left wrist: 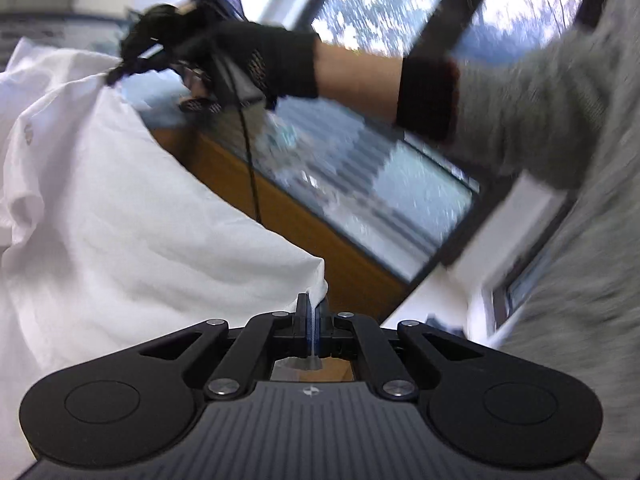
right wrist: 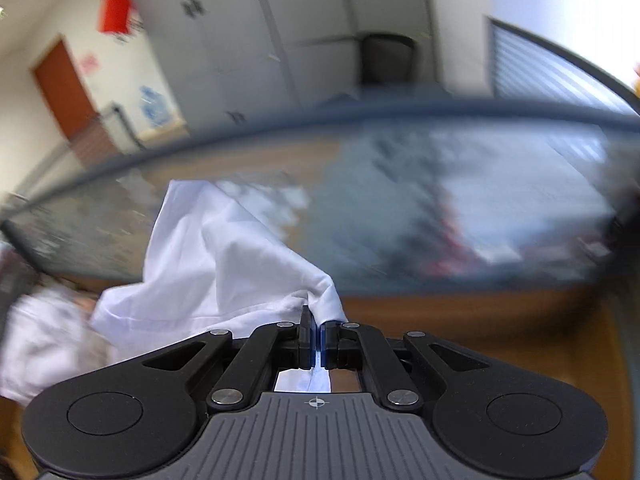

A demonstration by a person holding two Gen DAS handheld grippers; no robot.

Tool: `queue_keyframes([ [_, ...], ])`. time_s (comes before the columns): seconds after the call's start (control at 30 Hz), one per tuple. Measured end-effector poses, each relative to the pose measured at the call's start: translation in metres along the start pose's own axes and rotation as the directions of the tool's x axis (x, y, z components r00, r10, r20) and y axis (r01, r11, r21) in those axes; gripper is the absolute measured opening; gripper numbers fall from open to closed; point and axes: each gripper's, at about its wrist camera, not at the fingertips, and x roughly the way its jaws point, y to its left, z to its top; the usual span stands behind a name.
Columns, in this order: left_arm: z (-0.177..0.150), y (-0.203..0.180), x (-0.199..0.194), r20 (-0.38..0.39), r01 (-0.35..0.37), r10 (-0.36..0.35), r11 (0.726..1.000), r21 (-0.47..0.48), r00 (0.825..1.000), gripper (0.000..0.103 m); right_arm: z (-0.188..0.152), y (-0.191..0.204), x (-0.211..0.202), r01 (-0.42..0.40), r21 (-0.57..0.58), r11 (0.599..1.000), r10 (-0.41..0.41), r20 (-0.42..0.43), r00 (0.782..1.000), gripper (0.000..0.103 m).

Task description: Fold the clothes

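The left gripper (left wrist: 313,312) had its jaws pressed together, pinching one corner of the white cotton garment (left wrist: 120,216), which spread away to the left above the glass-topped wooden desk (left wrist: 304,216). The right gripper (right wrist: 318,326), gripped by a black-gloved hand (left wrist: 256,64), pinched another bunched edge of the garment; the cloth draped left from its jaws, lifted off the desk.

A wooden table (right wrist: 460,320) carries a glass top (left wrist: 360,184) that mirrors the window (left wrist: 380,4). Across the room stand pale grey cabinets (right wrist: 248,40), a dark chair (right wrist: 386,58), a reddish door (right wrist: 66,92) and a red flag (right wrist: 116,4).
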Motion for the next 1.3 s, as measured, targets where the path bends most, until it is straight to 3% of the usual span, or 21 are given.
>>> queue_keyframes([
  [0.2, -0.010, 0.002, 0.109, -0.126, 0.025, -0.027, 0.999, -0.022, 0.992, 0.001, -0.055, -0.076, 0.049, 0.140, -0.005, 0.990, -0.139, -0.092, 0.986, 0.004],
  [0.4, -0.030, 0.012, 0.175, -0.197, -0.041, 0.041, 0.999, -0.001, 0.980, 0.002, -0.091, -0.114, 0.079, 0.209, -0.059, 0.976, -0.215, -0.135, 0.967, 0.005],
  [0.43, -0.033, 0.013, 0.181, -0.194, -0.053, 0.056, 0.998, 0.017, 0.979, 0.003, -0.096, -0.114, 0.083, 0.216, -0.081, 0.973, -0.226, -0.141, 0.964, 0.006],
  [0.53, -0.039, 0.007, 0.180, -0.163, -0.088, 0.100, 0.993, 0.078, 0.982, 0.025, -0.107, -0.109, 0.089, 0.230, -0.174, 0.958, -0.255, -0.143, 0.956, 0.007],
  [0.6, -0.038, 0.008, 0.161, -0.107, -0.116, 0.125, 0.989, 0.089, 0.986, 0.039, -0.114, -0.102, 0.085, 0.242, -0.238, 0.940, -0.280, -0.136, 0.950, 0.020],
  [0.73, -0.032, 0.011, 0.117, -0.020, -0.198, 0.199, 0.979, 0.048, 0.980, 0.047, -0.122, -0.092, 0.059, 0.257, -0.275, 0.926, -0.294, -0.102, 0.950, 0.034],
  [0.8, -0.030, 0.020, 0.093, 0.008, -0.260, 0.260, 0.965, 0.030, 0.966, 0.047, -0.124, -0.086, 0.038, 0.259, -0.271, 0.927, -0.288, -0.075, 0.955, 0.042],
  [0.97, -0.038, 0.042, 0.042, 0.036, -0.414, 0.416, 0.909, -0.045, 0.909, 0.047, -0.128, -0.077, -0.020, 0.217, -0.216, 0.952, -0.230, -0.037, 0.973, 0.042],
  [1.13, -0.046, 0.061, -0.010, 0.044, -0.500, 0.507, 0.858, -0.121, 0.861, 0.047, -0.144, -0.058, -0.068, 0.166, -0.199, 0.966, -0.177, -0.038, 0.983, 0.043],
  [1.3, -0.054, 0.067, -0.050, 0.046, -0.587, 0.597, 0.798, -0.134, 0.801, 0.049, -0.181, -0.033, -0.106, 0.146, -0.196, 0.970, -0.159, -0.053, 0.986, 0.043],
])
